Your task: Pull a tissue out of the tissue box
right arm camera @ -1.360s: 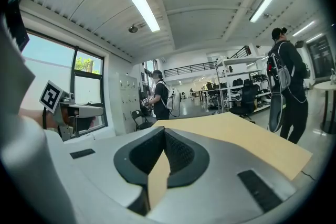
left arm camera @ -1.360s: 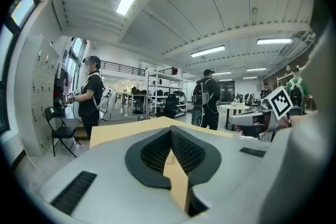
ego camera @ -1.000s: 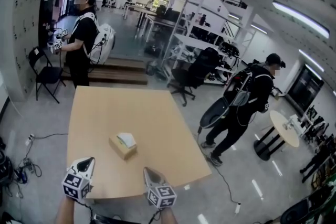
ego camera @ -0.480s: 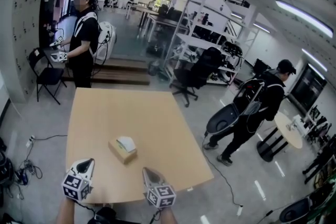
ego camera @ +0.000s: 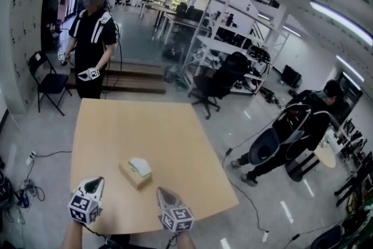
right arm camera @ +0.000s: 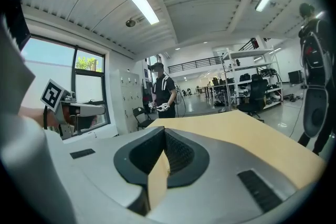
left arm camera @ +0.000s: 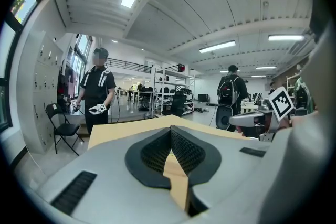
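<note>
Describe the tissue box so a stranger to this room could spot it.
Find the big light wooden table in the open workspace. Near its close edge sits a small tan box, the only thing on it, a white tissue poking from its top.

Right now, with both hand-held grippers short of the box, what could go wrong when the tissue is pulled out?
1. The small tan cardboard tissue box stands loose on the pale wooden table, held by nothing; it may lift or slide with the white tissue.
2. The left hand-held gripper and right hand-held gripper are both shut; arriving closed, either might just poke the tissue down.
</note>
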`<state>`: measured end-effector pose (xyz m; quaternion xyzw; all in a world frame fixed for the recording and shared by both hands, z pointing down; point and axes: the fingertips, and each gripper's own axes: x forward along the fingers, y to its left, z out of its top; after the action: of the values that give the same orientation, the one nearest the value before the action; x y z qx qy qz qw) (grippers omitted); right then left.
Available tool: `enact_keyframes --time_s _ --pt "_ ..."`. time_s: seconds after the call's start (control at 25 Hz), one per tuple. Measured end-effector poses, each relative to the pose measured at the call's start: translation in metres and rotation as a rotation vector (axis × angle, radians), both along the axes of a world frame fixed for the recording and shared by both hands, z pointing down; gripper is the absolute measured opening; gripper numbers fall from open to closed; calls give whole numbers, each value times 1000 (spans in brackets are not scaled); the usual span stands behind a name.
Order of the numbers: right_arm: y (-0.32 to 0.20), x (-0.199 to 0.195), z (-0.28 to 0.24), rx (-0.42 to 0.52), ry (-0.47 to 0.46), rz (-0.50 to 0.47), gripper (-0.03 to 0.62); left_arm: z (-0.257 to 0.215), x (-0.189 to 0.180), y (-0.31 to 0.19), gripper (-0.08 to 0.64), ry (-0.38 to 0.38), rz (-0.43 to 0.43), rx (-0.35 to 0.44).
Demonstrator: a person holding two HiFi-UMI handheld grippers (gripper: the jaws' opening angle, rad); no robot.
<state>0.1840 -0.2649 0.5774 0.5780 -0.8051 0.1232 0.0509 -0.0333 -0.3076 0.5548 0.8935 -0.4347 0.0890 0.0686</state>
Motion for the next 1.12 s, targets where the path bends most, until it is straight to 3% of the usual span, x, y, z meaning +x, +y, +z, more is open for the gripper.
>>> enact_keyframes --time_s 1.12 --pt "-85 7 66 -158 -10 -9 11 82 20 -78 8 -24 23 -205"
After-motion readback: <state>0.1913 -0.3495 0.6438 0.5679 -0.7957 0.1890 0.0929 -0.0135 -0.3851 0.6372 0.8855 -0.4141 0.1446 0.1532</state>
